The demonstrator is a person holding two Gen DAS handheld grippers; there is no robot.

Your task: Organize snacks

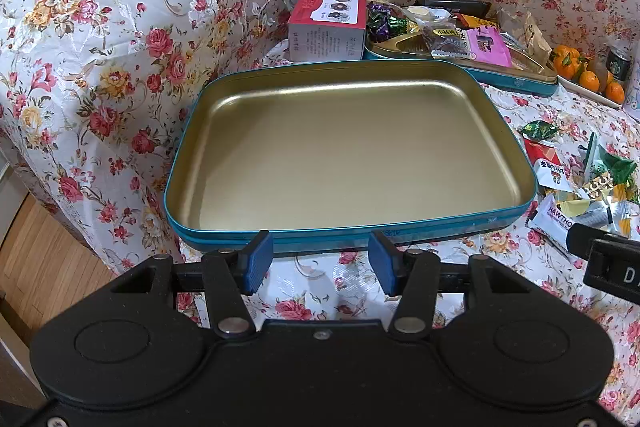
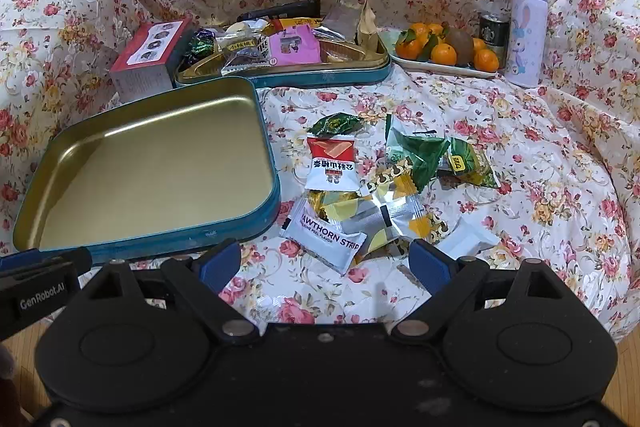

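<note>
Floral cloth (image 2: 460, 99), printed with red and yellow roses, is draped over the whole surface and up the backing behind it; a strip of wooden floor (image 1: 36, 251) is seen at the lower left of the left wrist view. An empty teal tin lid (image 1: 348, 147) with a gold inside is laid open side up on the cloth, directly ahead of the left gripper (image 1: 322, 261), whose blue-padded jaws are spread apart and hold nothing, just short of the lid's near rim. Behind the lid a second teal tin (image 2: 320, 77) is heaped with wrapped snacks, among them a pink packet (image 2: 294, 47), and a red and white box (image 2: 148, 61) is stood just beside that tin on its left. To the right of the lid a loose pile of wrapped snacks (image 2: 384, 187) is scattered on the cloth: a red and white packet (image 2: 331, 163), green wrappers (image 2: 424, 155), and a white packet printed HAWTHORN STRIP (image 2: 324, 233) nearest the right gripper (image 2: 326, 265). That gripper's jaws are likewise wide apart and empty, close to the near edge of the pile. Farther back on the right, a white tray (image 2: 408, 65) of oranges (image 2: 444, 53) is set, with a dark can (image 2: 494, 33) and a lilac bottle (image 2: 528, 27) beside it.
</note>
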